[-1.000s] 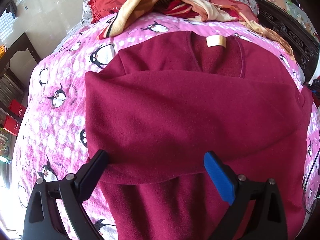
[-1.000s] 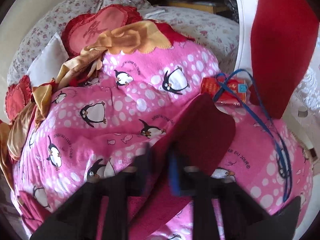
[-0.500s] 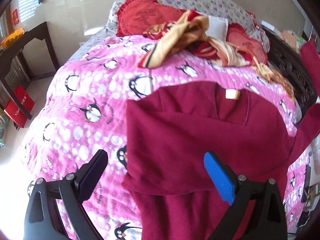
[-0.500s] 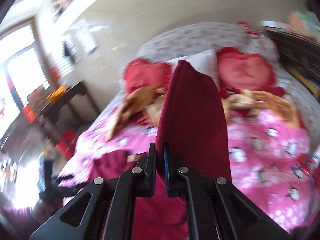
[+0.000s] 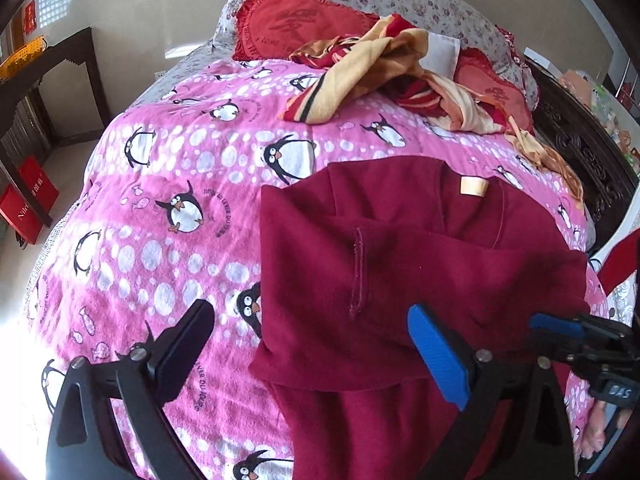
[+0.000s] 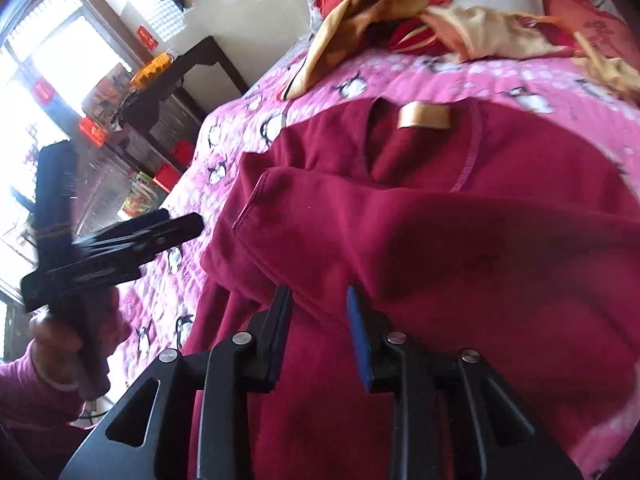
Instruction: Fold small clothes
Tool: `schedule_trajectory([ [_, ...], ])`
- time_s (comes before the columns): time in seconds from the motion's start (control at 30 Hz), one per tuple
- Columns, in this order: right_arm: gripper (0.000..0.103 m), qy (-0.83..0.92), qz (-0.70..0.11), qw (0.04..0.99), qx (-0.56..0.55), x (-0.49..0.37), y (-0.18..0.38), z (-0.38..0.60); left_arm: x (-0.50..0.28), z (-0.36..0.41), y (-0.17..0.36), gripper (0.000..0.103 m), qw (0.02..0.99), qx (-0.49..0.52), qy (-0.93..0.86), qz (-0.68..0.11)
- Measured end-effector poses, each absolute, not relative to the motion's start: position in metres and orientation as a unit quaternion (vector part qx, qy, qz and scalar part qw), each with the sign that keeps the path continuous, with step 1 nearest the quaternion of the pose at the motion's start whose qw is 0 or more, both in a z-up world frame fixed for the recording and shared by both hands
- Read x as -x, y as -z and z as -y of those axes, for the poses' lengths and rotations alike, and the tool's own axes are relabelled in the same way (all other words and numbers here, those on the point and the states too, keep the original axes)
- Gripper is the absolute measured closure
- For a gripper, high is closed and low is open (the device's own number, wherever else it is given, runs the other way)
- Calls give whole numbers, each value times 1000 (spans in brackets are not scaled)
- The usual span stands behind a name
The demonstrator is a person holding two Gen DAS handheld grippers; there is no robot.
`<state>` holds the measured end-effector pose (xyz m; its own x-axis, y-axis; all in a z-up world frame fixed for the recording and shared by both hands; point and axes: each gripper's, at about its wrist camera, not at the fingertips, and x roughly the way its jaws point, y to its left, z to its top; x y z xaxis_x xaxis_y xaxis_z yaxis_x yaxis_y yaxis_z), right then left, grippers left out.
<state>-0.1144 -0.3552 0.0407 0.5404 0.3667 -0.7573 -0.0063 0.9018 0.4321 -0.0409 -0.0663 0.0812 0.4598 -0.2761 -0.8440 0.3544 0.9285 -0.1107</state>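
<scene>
A maroon fleece sweater (image 5: 400, 264) lies on the pink penguin bedspread (image 5: 180, 184), collar and tan label (image 5: 474, 187) facing away. One sleeve (image 6: 420, 232) is folded across the chest. My left gripper (image 5: 312, 344) hovers open above the sweater's left edge, holding nothing. In the right wrist view the left gripper (image 6: 188, 226) floats off to the left, held by a hand (image 6: 72, 332). My right gripper (image 6: 320, 316) sits low over the folded sleeve; its jaws are opening, with the sleeve's lower edge in the gap but not pinched. The right gripper (image 5: 538, 330) also shows in the left wrist view.
Red heart cushions (image 5: 296, 28) and a crumpled yellow-and-red cloth (image 5: 368, 68) lie at the bed's head. A dark table (image 6: 188, 76) with an orange basket stands left of the bed. A dark carved bed frame (image 5: 580, 148) runs along the right.
The right gripper swung the sleeve from the bed's right side across onto the sweater's chest, and its jaws have parted. The left gripper drew back and up, so more bedspread shows.
</scene>
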Motion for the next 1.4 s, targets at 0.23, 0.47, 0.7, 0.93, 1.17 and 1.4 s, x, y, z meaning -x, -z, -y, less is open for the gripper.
schedule_trajectory([
  [0.23, 85, 27, -456, 872, -174, 181, -74, 435, 23, 108, -43, 25, 828, -67, 203, -518],
  [0.47, 84, 74, -485, 860, -141, 216, -52, 468, 25, 116, -57, 84, 830, -75, 221, -506],
  [0.7, 103, 89, -480, 870, -71, 196, -34, 455, 22, 101, -70, 90, 826, -46, 224, -515],
  [0.93, 103, 75, -442, 894, -22, 229, -65, 432, 19, 88, -78, 95, 840, -40, 202, -503],
  [1.17, 103, 64, -541, 836, -69, 229, -16, 440, 28, 87, -69, 88, 827, -50, 211, -519],
  [1.4, 73, 101, -426, 870, -228, 242, -57, 502, 27, 83, -66, 43, 834, -45, 204, -510],
])
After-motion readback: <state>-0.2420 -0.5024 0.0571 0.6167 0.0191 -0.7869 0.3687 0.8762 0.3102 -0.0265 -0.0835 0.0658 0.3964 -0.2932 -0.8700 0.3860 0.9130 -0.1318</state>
